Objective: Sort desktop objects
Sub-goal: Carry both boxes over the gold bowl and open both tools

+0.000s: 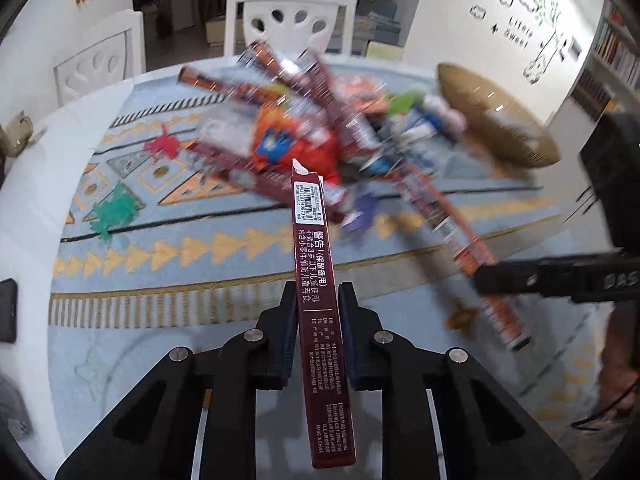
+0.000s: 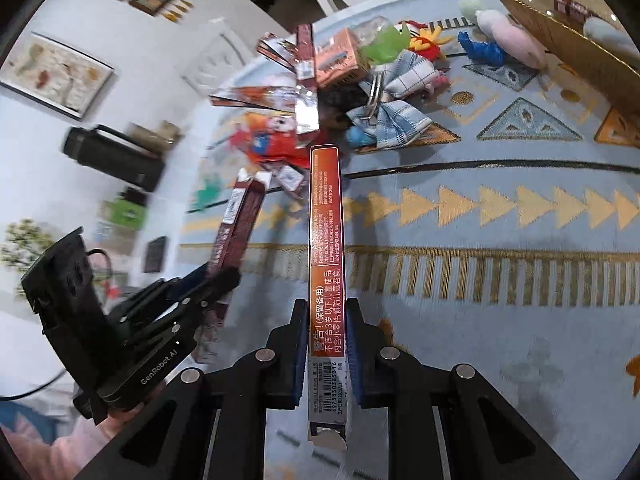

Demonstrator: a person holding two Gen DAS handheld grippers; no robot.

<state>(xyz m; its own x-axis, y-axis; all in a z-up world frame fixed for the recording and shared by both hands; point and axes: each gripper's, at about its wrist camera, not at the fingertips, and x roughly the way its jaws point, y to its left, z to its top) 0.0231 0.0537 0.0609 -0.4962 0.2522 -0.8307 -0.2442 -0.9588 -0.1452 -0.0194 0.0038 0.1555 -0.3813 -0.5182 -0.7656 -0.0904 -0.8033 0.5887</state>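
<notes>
Two boxes: maroon box, orange box

Both wrist views close, angled steeply down along fingers onto patterned tablecloth. Shared: central clutter pile, woven basket, white chair.

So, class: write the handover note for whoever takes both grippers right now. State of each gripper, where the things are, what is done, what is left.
Left gripper: shut on a dark red box, lifted off the cloth.
Right gripper: shut on an orange box, also lifted.
Pile: more long boxes, soft toys and packets, still heaped mid-table.
Woven basket: at the table's far edge, already holding a few items.
Done: two boxes picked.
Left: place both, then sort the heap.
</notes>
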